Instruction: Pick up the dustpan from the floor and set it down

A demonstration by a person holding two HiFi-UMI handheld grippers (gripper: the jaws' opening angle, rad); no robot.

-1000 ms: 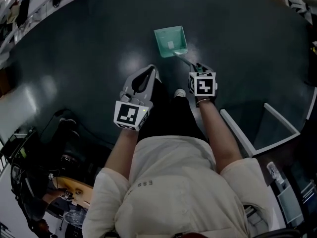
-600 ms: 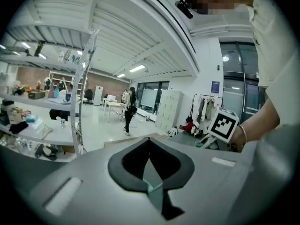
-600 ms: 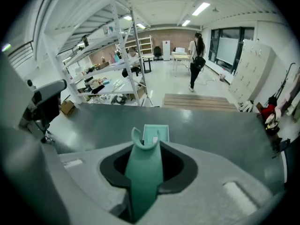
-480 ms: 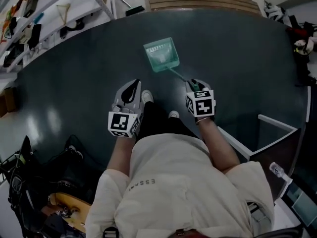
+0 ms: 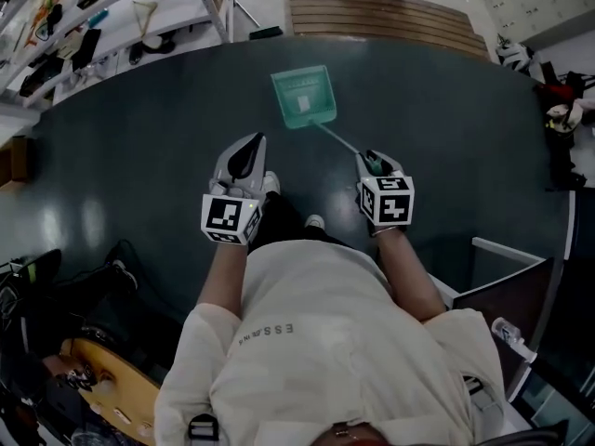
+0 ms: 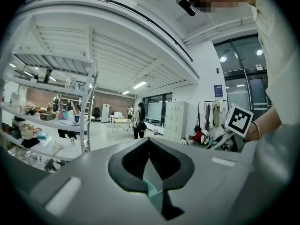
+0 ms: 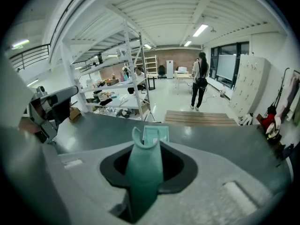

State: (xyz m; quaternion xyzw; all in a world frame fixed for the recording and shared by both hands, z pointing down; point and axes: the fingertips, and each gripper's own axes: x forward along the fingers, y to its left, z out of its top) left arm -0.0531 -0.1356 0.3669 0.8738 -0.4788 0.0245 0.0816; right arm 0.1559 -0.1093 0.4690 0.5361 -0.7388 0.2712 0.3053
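Between right gripper (image 5: 373, 163) fingers (image 7: 186, 168): dustpan (image 5: 302, 98) handle.

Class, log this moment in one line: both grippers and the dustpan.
left gripper: jaws together, empty | right gripper: jaws shut on handle of dustpan | dustpan: held, not yet set down

We see a dustpan (image 5: 303, 98) of smooth teal plastic, a dark floor (image 5: 446, 110) with a glossy sheen, and slatted boards (image 5: 381, 12) of pale wood
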